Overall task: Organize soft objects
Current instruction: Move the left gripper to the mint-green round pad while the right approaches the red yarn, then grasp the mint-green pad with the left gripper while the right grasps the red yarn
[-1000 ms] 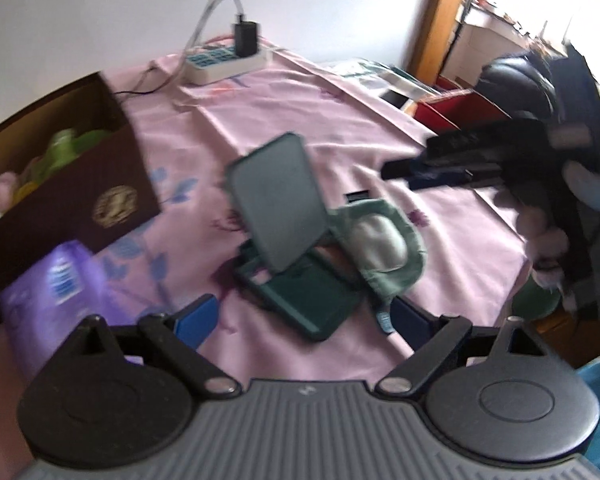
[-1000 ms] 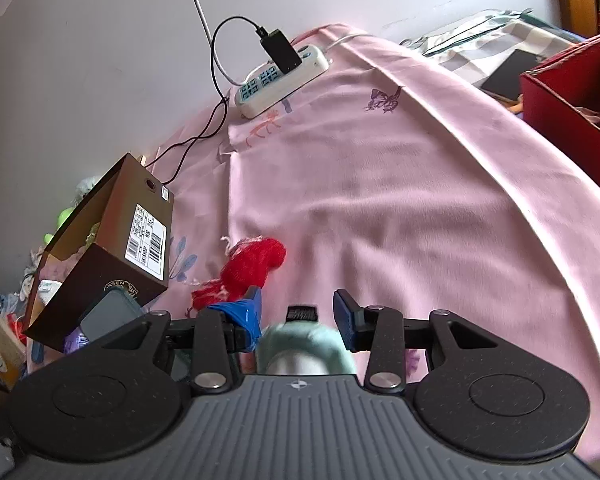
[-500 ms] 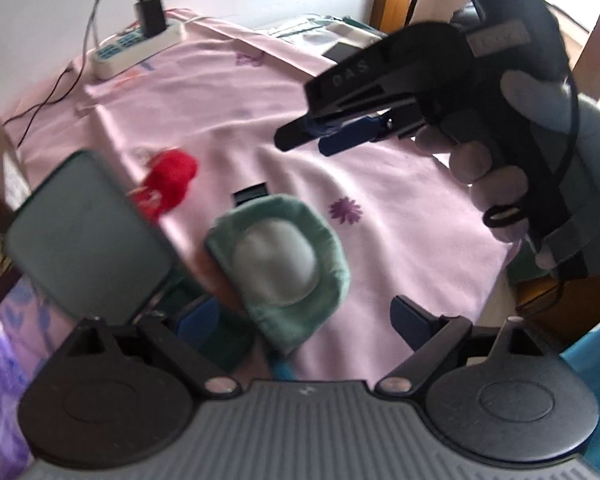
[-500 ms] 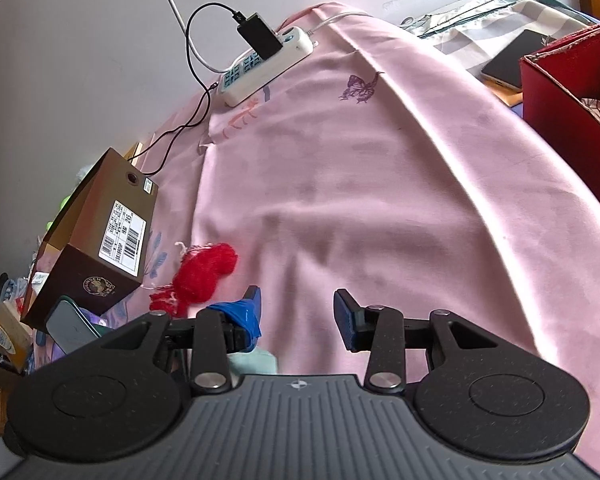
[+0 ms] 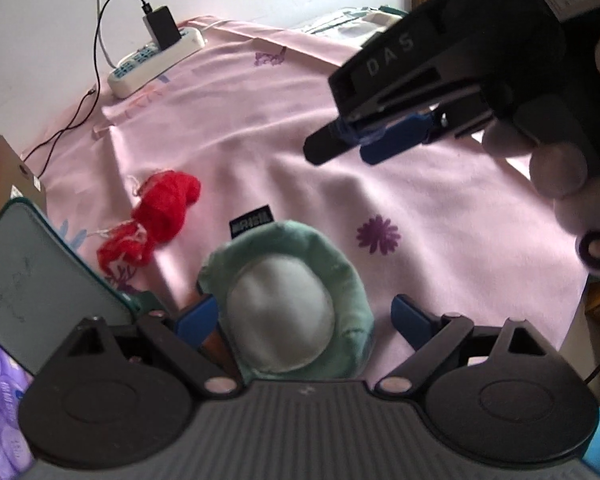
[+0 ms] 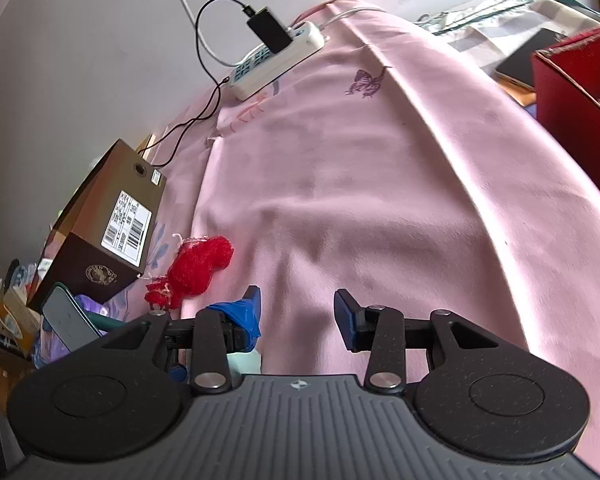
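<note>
A soft green pad with a pale grey centre [image 5: 288,312] lies on the pink cloth [image 5: 284,128], between the open fingers of my left gripper [image 5: 304,316]. A red woolly tuft [image 5: 160,212] lies to its far left; it also shows in the right wrist view [image 6: 198,268]. My right gripper [image 6: 296,312] is open and empty, held above the cloth; in the left wrist view it hovers at the upper right [image 5: 364,136]. A sliver of the green pad [image 6: 244,362] shows under its left finger.
A brown cardboard box [image 6: 108,232] stands at the left. A dark green case with a raised lid [image 5: 36,280] sits left of the pad, beside a purple packet [image 5: 0,400]. A white power strip with a charger [image 5: 156,60] lies at the back. A red box [image 6: 580,96] stands at the right.
My left gripper has swung right and closed in on the green pad, which now lies between its fingers. My right gripper has lifted and drawn back from the pad.
</note>
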Available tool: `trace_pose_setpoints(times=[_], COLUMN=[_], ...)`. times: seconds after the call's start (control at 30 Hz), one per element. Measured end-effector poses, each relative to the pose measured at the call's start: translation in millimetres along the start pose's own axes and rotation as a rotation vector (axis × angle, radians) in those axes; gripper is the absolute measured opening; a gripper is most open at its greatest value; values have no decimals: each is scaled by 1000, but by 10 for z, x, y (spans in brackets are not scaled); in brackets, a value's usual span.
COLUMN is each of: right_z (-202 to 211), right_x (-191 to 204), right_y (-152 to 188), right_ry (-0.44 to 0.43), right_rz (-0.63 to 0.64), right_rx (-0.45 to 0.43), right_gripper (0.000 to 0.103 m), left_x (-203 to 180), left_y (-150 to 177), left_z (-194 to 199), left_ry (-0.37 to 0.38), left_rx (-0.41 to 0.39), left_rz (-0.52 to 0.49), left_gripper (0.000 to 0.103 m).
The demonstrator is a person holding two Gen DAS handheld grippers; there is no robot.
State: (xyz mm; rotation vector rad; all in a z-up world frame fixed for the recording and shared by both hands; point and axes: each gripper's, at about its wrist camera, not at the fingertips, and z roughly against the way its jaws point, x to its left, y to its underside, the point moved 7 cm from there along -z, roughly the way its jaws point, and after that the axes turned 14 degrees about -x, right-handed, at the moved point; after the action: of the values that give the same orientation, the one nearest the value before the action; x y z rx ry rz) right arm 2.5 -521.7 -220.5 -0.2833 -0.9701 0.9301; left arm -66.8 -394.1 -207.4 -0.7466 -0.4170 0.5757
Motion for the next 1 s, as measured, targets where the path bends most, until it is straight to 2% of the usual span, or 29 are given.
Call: trace_pose_setpoints(times=[0.07, 0.4, 0.6, 0.67, 0.7, 1.0], right_z=[-32, -153, -149, -136, -137, -172], right_x=[2, 56, 59, 66, 69, 146], right_y=[-8, -44, -60, -51, -48, -7], right_ry=[-5, -28, -36, -39, -41, -65], right_rz=[9, 16, 16, 18, 19, 47], right_rx=[3, 17, 13, 13, 14, 34], right_gripper=[24, 24, 24, 24, 24, 24], left_x=[17, -13, -123, -154, -154, 18], left_y=[8, 18, 14, 17, 28, 126], left_z=[-10, 7, 80, 99, 103, 107], left_ry=[7, -4, -15, -40, -46, -64], left_rx=[-12, -71, -93, -97, -94, -98], left_rz=[28, 29, -22, -49, -47, 85], left_gripper=[93, 93, 83, 87, 95, 96])
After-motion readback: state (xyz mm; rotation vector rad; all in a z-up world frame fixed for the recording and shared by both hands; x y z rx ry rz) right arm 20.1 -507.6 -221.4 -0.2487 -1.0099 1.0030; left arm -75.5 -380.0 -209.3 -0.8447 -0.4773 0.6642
